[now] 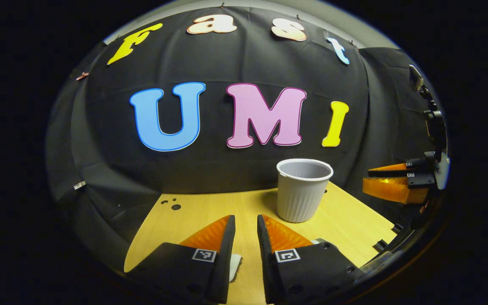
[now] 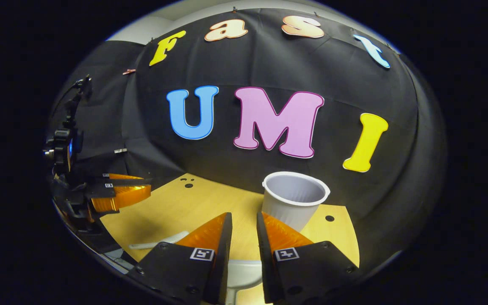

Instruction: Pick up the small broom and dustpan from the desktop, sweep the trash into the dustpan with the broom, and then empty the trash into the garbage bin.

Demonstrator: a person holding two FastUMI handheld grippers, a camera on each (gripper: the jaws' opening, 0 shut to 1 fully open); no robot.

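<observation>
My left gripper (image 1: 246, 224) hovers low over the yellow table (image 1: 345, 224), its fingers a narrow gap apart with nothing between them. A small white piece (image 1: 235, 266) peeks out under its left finger, mostly hidden, so I cannot tell what it is. The grey garbage bin (image 1: 302, 190) stands upright ahead and to the right, mouth up.

My right gripper (image 2: 244, 224) is also narrowly parted and holds nothing. In the right gripper view the bin (image 2: 293, 203) leans with the lens, partly behind my right finger. A long white handle (image 2: 159, 241) lies on the table, running left to right, its end hidden by my finger. A white curved part (image 2: 244, 271) shows between my fingers below, cut off; broom or dustpan, I cannot tell.
</observation>
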